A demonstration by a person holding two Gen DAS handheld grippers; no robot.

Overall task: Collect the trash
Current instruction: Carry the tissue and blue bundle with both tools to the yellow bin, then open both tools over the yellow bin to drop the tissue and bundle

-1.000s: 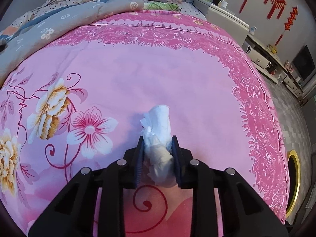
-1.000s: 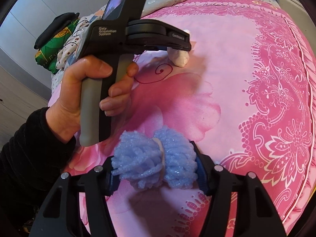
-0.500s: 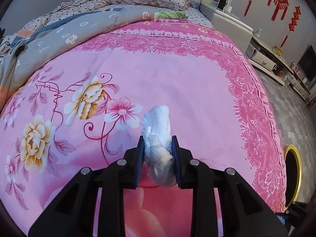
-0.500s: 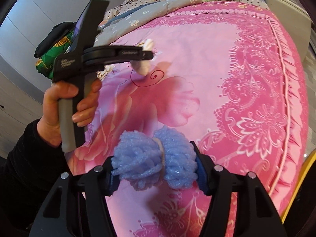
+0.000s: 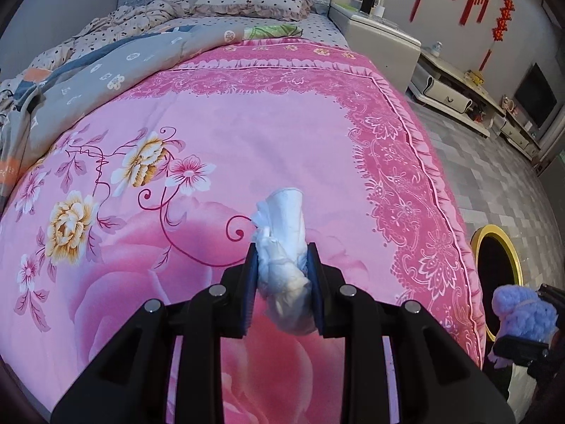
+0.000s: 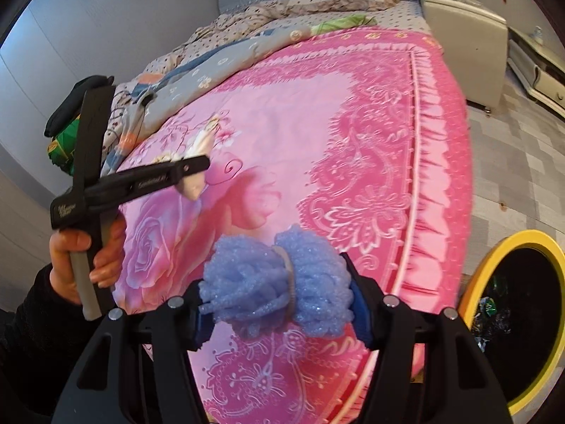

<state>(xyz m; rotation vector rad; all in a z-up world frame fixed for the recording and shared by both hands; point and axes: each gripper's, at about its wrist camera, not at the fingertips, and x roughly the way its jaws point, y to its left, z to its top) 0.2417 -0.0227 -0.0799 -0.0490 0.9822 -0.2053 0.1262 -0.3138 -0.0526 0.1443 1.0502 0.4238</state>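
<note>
My left gripper (image 5: 281, 266) is shut on a crumpled white tissue wad (image 5: 284, 247), held up in the air over the pink floral bedspread (image 5: 219, 134). My right gripper (image 6: 277, 293) is shut on a fluffy blue yarn bundle (image 6: 275, 291) tied at its middle. Seen from the right wrist, the left gripper (image 6: 192, 171) with the tissue wad (image 6: 193, 185) hangs at the left, gripped by a hand (image 6: 76, 268). The blue yarn bundle (image 5: 522, 312) also shows at the right edge of the left wrist view. A yellow-rimmed bin (image 6: 494, 258) stands on the floor beside the bed.
Rumpled grey and dotted quilts (image 5: 116, 60) and a pillow (image 5: 250, 1) lie at the head of the bed. A white nightstand (image 5: 378, 42) and low cabinets (image 5: 455, 92) line the far wall. Grey tiled floor (image 5: 494, 183) runs along the bed's right side, where the bin (image 5: 496, 243) holds some wrappers.
Both grippers have risen and drawn back from the bedspread with their loads still held. More of the bed and floor shows, and the yellow-rimmed bin has come into the right wrist view.
</note>
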